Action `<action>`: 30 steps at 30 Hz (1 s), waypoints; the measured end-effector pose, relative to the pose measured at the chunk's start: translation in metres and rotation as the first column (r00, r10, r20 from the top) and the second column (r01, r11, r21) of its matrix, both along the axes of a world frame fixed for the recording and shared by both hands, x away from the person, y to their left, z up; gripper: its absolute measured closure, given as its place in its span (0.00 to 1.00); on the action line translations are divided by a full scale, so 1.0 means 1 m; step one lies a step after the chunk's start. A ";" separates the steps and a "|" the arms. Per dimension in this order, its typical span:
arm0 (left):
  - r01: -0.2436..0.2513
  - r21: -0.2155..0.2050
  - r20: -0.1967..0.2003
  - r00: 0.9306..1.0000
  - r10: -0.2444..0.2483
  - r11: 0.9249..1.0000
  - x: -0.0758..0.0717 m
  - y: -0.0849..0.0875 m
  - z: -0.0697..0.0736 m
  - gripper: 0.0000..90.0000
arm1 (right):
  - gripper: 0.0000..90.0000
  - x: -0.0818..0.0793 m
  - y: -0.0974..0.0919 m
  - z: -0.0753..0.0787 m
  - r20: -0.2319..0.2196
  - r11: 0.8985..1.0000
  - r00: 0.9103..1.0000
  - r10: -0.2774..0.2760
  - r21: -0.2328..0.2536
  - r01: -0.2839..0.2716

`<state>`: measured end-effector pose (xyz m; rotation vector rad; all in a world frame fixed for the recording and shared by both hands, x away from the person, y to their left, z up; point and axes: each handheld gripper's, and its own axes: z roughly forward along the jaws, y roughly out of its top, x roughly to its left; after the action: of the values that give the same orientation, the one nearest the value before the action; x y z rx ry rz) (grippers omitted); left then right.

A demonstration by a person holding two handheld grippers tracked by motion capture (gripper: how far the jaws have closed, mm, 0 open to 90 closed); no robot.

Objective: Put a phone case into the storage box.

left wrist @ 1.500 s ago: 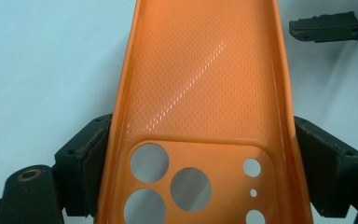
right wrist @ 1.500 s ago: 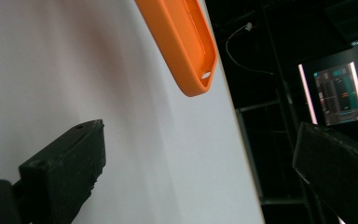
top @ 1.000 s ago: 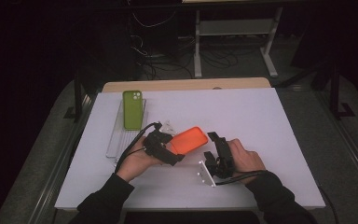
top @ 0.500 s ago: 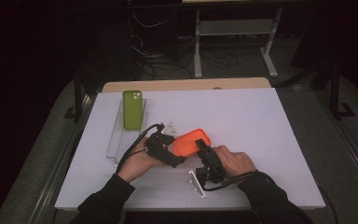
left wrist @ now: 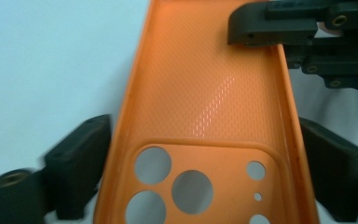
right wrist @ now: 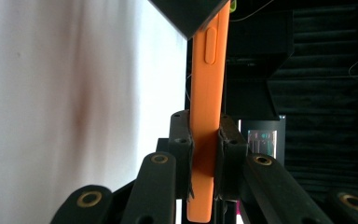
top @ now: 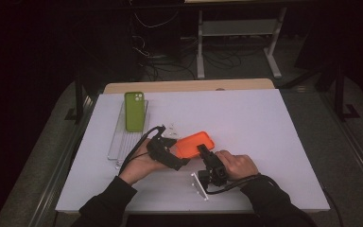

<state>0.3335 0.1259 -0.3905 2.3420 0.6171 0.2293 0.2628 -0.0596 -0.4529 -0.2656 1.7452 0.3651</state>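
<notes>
Case (top: 194,144), orange, sat between both tools near the front middle of the desk (top: 264,123), and both had hold of it. The right tool (top: 203,152) was pinching the case's edge: the right gripper view had the jaws pressed flat against either face of the thin orange wall, side button visible farther up. The left tool (top: 172,160) came in from the camera-cutout end, its jaws standing either side of the case (left wrist: 205,107); the left jaw looked just off the rim, so whether it was truly clamped I couldn't tell. My read was that two holds at opposite parts kept the soft shell from flexing or twisting while it was carried or turned.

The high view gave the layout. A green case (top: 134,110) lay on a clear tray (top: 116,144) at the left, well apart from the action, and a small white stand (top: 198,185) rested just in front of the right hand (top: 236,164). Neither gripper view placed those things.

The left gripper view showed the inside of the orange case, its textured lining and round lens holes, with the right tool (left wrist: 303,32) gripping the far rim. The right gripper view (right wrist: 205,154) showed the case (right wrist: 207,93) edge-on, which confirmed the pinch across its thickness.
</notes>
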 end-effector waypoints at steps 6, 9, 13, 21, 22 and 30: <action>0.020 -0.052 -0.005 1.000 -0.021 0.998 0.003 0.008 0.005 0.00 | 0.87 0.003 -0.002 0.003 -0.051 0.999 0.998 -0.024 0.034 0.025; 0.014 -0.065 0.002 1.000 -0.014 0.998 0.004 0.011 0.006 0.00 | 0.87 0.007 -0.006 0.007 -0.094 0.997 0.995 -0.045 0.066 0.051; 0.003 -0.077 0.016 1.000 -0.002 0.997 0.006 0.014 0.007 0.00 | 0.87 0.012 -0.015 0.012 -0.219 0.981 0.973 -0.077 0.157 0.113; -0.056 -0.131 -0.007 0.998 0.055 0.990 0.005 0.014 0.006 0.00 | 0.87 0.023 -0.028 0.025 -0.389 0.909 0.920 -0.048 0.364 0.202; -0.040 -0.114 0.013 0.999 0.042 0.993 0.007 0.016 0.007 0.00 | 0.87 0.023 -0.030 0.027 -0.420 0.895 0.907 -0.034 0.391 0.214; -0.064 -0.110 0.032 0.997 0.068 0.992 0.009 0.021 0.009 0.00 | 0.87 0.034 -0.042 0.037 -0.598 0.753 0.795 0.100 0.568 0.332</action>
<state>0.3427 0.1466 -0.3818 2.2106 0.6738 0.2602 0.2968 -0.1016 -0.4161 0.5463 2.1056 1.0251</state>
